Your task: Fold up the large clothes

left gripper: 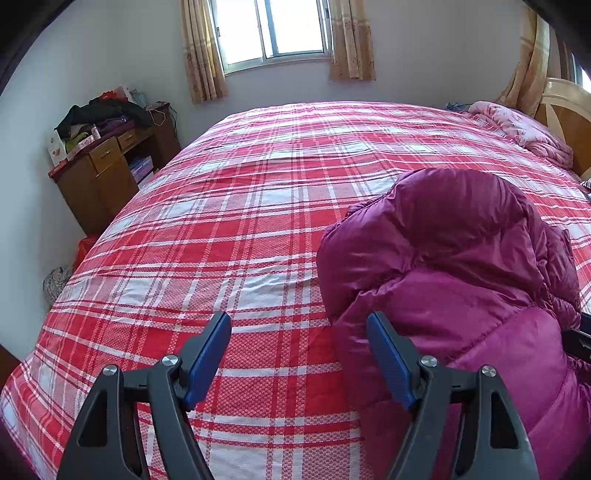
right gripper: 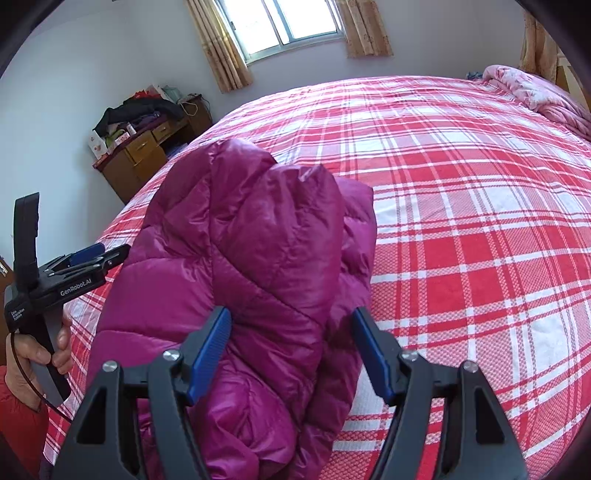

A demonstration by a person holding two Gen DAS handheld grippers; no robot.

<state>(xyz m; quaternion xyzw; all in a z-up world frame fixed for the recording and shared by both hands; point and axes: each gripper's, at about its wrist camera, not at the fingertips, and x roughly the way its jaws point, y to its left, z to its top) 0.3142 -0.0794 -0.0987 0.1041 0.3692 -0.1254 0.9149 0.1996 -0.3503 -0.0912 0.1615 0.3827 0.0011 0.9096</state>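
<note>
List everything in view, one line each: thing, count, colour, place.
down jacket: one, magenta, folded in a bundle on the bed's near side
bed cover: one, red and white plaid, spread over the bed
quilt: one, pink, bunched at the headboard end
desk: one, brown wood, by the left wall, piled with clothes and boxes
window: one, bright, far wall
curtains: tan, flanking the window
left gripper: black with blue pads, open over the cover beside the jacket
right gripper: same colours, open, jacket between its fingers
</note>
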